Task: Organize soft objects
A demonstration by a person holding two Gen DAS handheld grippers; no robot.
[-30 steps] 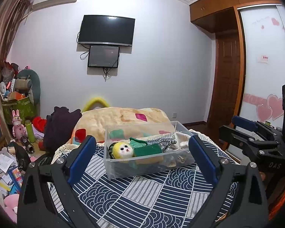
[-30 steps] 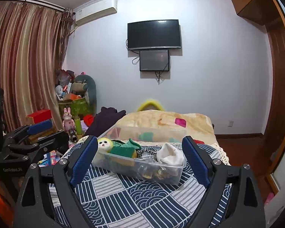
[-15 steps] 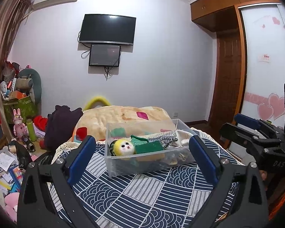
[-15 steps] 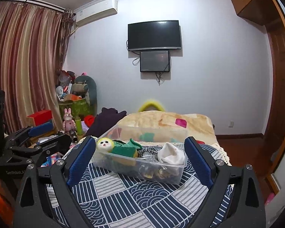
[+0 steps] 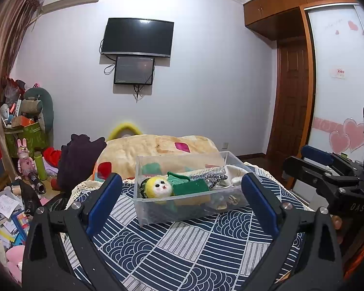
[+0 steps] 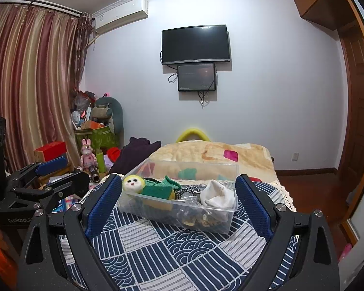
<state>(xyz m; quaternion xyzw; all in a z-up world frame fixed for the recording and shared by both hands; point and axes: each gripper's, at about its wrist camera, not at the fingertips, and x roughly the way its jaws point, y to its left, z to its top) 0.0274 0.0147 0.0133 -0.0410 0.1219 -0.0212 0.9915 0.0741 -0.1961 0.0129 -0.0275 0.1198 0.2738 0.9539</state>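
A clear plastic bin [image 5: 157, 212] stands on a navy patterned cloth [image 5: 182, 249]. It holds a yellow plush doll [image 5: 157, 188] in green, a black-and-white cord [image 5: 214, 177] and a white cloth [image 5: 233, 171]. The bin [image 6: 213, 223], doll [image 6: 133, 183] and white cloth [image 6: 217, 194] also show in the right wrist view. My left gripper [image 5: 180, 189] is open and empty, short of the bin. My right gripper [image 6: 178, 191] is open and empty, also short of it. Each gripper shows at the other view's edge.
A beige blanket [image 5: 157, 148] lies behind the bin, with a dark garment [image 5: 77, 157] to its left. Toys and boxes [image 5: 19, 150] crowd the floor at left. A wooden door [image 5: 291, 101] and wardrobe stand at right. A TV [image 5: 137, 37] hangs on the far wall.
Both views have drifted slightly, so the bin sits a little more to the right in the left view. Both grippers stay open and empty.
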